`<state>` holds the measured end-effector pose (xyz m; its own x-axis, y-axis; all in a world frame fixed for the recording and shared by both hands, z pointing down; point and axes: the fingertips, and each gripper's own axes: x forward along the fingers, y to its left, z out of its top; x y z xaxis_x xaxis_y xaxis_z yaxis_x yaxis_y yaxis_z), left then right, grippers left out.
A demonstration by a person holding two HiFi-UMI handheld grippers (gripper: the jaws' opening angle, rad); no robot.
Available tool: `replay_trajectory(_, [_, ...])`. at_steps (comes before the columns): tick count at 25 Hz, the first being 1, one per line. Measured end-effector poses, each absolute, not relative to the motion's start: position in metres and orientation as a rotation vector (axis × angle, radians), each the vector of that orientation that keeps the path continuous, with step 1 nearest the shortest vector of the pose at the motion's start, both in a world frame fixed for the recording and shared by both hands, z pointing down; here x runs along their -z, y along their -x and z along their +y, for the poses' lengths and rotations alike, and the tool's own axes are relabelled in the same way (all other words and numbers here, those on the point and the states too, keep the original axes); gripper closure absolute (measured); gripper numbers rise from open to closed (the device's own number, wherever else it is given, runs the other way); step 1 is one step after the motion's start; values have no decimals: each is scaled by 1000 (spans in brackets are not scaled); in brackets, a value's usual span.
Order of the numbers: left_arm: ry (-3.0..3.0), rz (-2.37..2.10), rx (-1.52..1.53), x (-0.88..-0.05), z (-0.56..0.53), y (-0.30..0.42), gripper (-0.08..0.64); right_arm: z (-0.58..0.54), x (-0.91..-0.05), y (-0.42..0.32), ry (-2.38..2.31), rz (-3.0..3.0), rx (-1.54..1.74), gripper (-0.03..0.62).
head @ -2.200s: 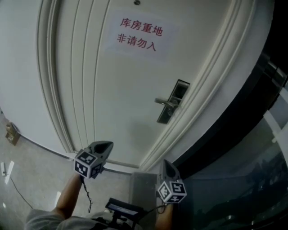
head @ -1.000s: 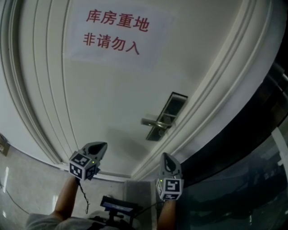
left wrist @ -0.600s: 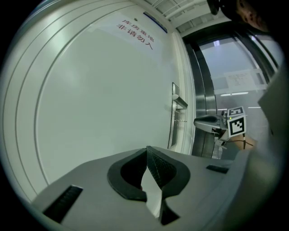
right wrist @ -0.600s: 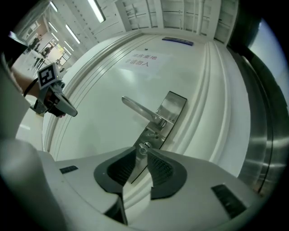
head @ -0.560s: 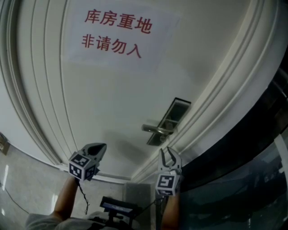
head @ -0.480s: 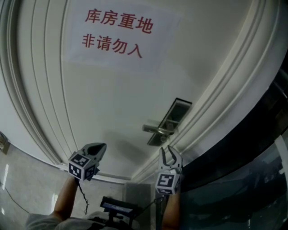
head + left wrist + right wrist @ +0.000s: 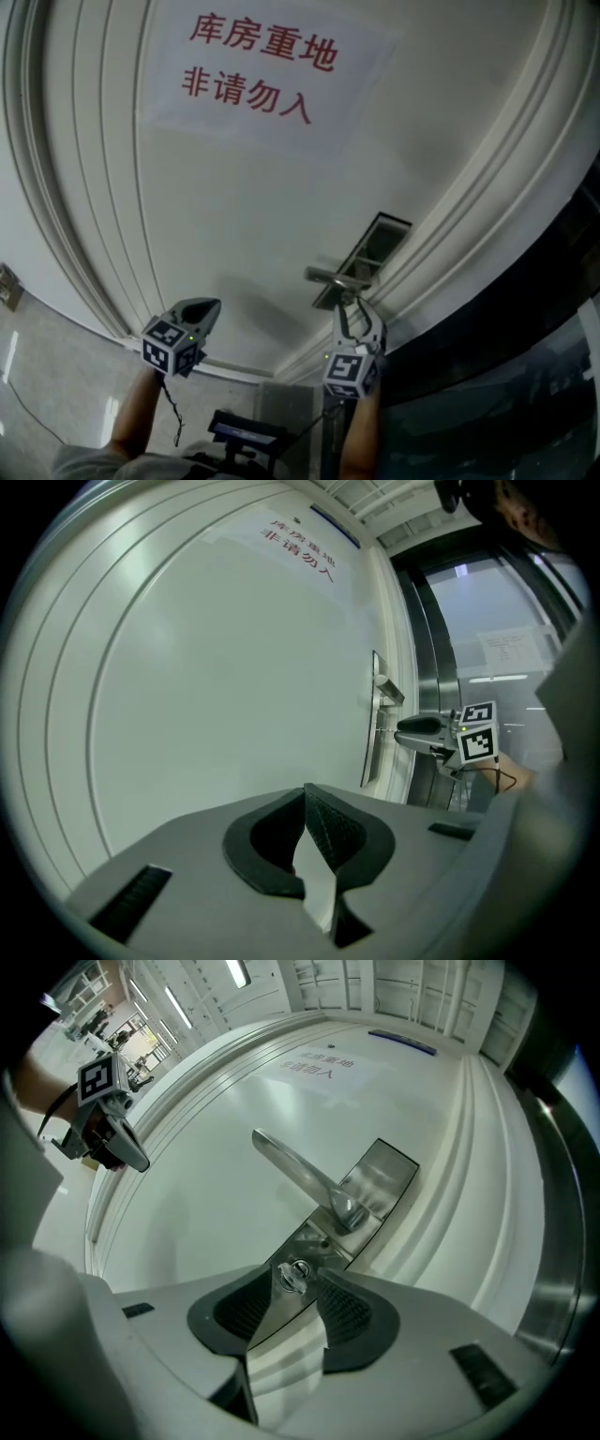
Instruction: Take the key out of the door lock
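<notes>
Head view: right gripper (image 7: 352,309) sits just under the lock plate (image 7: 380,239) of the door (image 7: 244,206); left gripper (image 7: 208,305) hangs well left of this plate.

Left gripper view: its jaws are pressed together, with nothing inside.

Right gripper view: the jaws have just been opening and stand apart. The key (image 7: 293,1275), in the plate's lower end, lies between their tips, untouched.

The left claw (image 7: 204,306) and the right claw (image 7: 353,306) are smooth grey shells, each bearing a white cube (image 7: 171,345) printed with black square markers. Black ribbed pads (image 7: 349,1314) line the jaws. A thin black cable (image 7: 175,405) trails from the left claw. The person wears a grey top (image 7: 89,461).
</notes>
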<state>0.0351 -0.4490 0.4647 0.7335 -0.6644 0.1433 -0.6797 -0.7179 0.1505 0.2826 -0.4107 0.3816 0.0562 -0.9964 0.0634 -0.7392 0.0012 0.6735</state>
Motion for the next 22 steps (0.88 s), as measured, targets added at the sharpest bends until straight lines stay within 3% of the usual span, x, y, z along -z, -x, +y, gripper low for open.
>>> replay_trajectory(20, [-2698,-1122,-107,-469,-459,-27,552,-426,-384,-284,-1743,-1686,579,430])
replay_trajectory(22, [-2697,-1122,-105,-469,-459,-27,552,-425,-381,-284,-1748,-1658,619,462])
